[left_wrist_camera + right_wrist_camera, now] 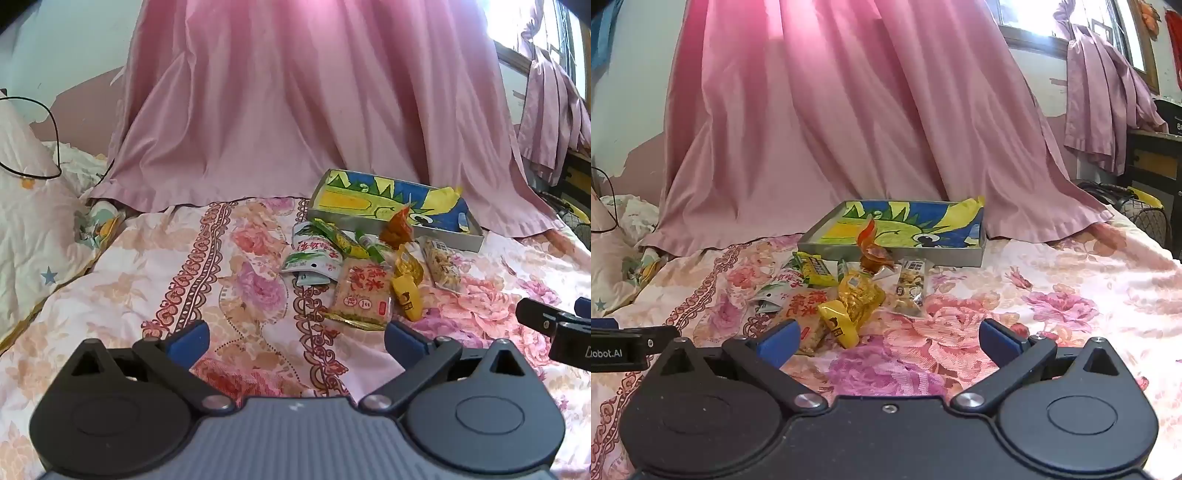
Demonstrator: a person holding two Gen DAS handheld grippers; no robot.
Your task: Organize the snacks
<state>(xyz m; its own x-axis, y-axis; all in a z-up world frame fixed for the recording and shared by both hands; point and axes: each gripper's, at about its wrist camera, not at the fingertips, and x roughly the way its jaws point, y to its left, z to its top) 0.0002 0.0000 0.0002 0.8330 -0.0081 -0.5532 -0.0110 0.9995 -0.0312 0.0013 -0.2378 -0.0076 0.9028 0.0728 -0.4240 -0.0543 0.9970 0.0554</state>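
Several snack packets (373, 266) lie heaped on the floral bed cover (229, 280), centre right in the left wrist view, just in front of a shallow tray (476, 242) with a cartoon print. A yellow wrapper leans in the tray's far corner.

Left gripper (297, 338) and right gripper (888, 338): jaws spread wide, nothing between them, both short of the heap.

Handling, by judgement: packets are light, crinkly and slippery; contents probably brittle. Pinch a sealed edge or a short side, gently. The square rice cracker pack (364, 295) lies nearest and flattest.

Left view alone shows pillow (26, 192) and cable at the left edge. Right view alone shows the tray's near wall head-on and a woven bag (1145, 218) at right. Pink curtain (849, 122) fills both backgrounds.
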